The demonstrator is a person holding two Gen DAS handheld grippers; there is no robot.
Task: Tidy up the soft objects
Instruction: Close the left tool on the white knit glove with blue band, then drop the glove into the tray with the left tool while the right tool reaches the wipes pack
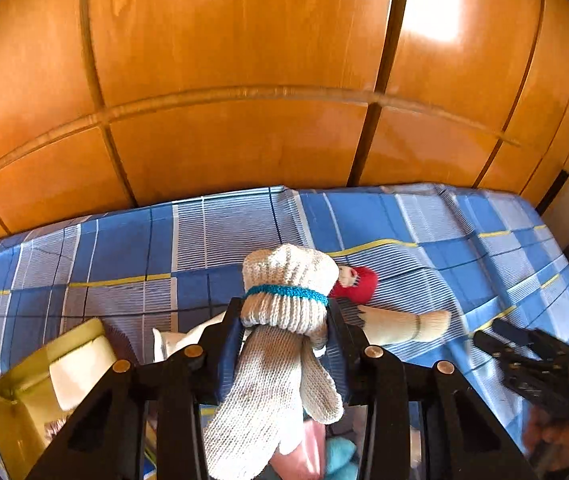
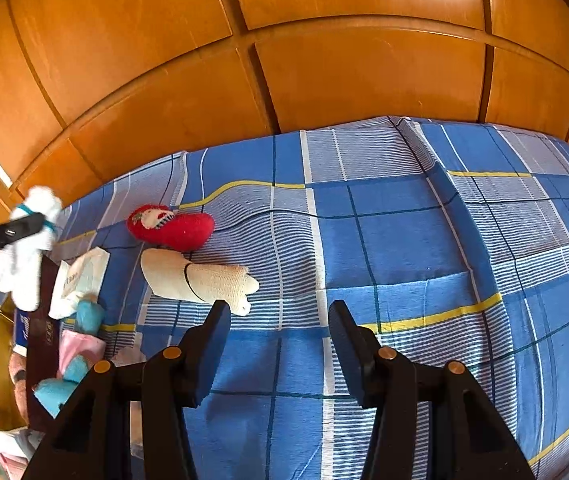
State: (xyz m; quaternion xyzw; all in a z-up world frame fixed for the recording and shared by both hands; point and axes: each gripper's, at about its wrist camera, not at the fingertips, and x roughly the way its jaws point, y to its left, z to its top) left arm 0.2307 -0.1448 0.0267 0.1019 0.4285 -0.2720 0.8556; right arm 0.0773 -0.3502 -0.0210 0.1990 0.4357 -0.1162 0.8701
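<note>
**Left gripper held a knit glove above the bed**

The left gripper [image 1: 284,320] had its fingers clamped on a white knit glove [image 1: 280,344], gripping it just under the blue band at the cuff. The glove hung off the bed, its fingers drooping toward the camera. In the right wrist view the same glove [image 2: 24,248] showed blurred near the bed's left edge, held over a gold box [image 2: 0,380].

The right gripper [image 2: 280,320] hung over the bed [image 2: 424,240] with its fingers apart and nothing between them.

On the blue checked bedsheet, toward the left edge, lay a red stuffed toy [image 2: 172,226] with a white face patch. Just beside it, nearer the camera, lay a cream sock [image 2: 200,278]; whether the two touched could not be told. Near the left edge sat a white tissue packet [image 2: 78,280], and beside it a pink cloth [image 2: 78,350] and a light blue soft item [image 2: 88,316], close to the box. Orange wooden wardrobe doors [image 2: 324,60] stood behind the bed's far edge
</note>
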